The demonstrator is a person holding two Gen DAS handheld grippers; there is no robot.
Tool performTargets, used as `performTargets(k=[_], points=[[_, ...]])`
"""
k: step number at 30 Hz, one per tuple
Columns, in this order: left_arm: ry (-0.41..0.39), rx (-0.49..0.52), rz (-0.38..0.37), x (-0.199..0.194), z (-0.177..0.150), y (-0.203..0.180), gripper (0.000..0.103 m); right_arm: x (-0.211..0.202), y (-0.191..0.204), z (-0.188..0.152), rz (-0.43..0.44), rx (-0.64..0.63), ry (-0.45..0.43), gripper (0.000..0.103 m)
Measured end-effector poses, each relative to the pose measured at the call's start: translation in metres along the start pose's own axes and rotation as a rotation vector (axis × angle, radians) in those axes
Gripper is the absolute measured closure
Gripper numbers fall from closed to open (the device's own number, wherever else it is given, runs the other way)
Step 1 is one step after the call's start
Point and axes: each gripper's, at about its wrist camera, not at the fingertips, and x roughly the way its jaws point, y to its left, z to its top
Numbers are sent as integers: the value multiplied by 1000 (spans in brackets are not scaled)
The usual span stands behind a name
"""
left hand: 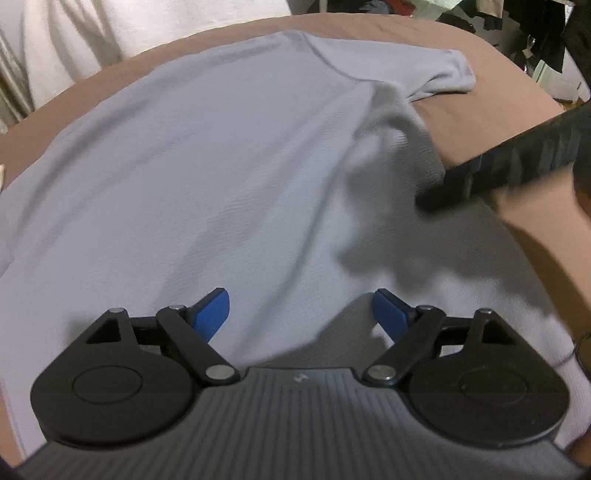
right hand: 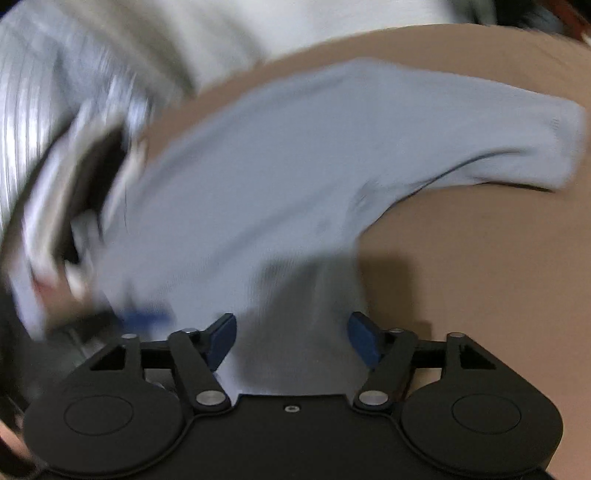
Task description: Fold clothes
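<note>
The brown bed surface [left hand: 480,122] fills most of the scene, and the pale blue T-shirt [left hand: 221,166] lies spread across it, one short sleeve [left hand: 436,74] sticking out at the far right. The left gripper [left hand: 301,314] hovers over the near part of the shirt, jaws wide apart with nothing in them. The right gripper [right hand: 291,339] also stands open, with a raised ridge of fabric between its pads that doesn't look pinched. The risk: that ridge could slump or snag and drag, wrinkling the shirt and skewing the fold.

Brown sheet [left hand: 480,55] covering surface; pale curtain [left hand: 74,37] behind; dark clutter [left hand: 535,33] far right.
</note>
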Motion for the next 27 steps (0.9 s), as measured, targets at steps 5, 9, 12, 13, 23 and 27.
performTargets(k=[5,9,12,13,23,27], points=[[-21,-59,90,-30,-16,32,17,20,38,-3,-295,-228,-32,30],[75,-98,145,-47,-50,64,16,22,30,-1,-369,-174,2,18],[169,-46,257,-58,-91,85,16,9,11,3,-363,-133,37,17],[182,-34,301,-64,-105,92,16,3,1,0,-285,-121,73,17],[138,-651,217,-105,-228,187,1,-56,-9,-76,142,-183,248,96],[112,-779,157,-134,-261,190,0,-98,-27,-64,195,-51,167,97]])
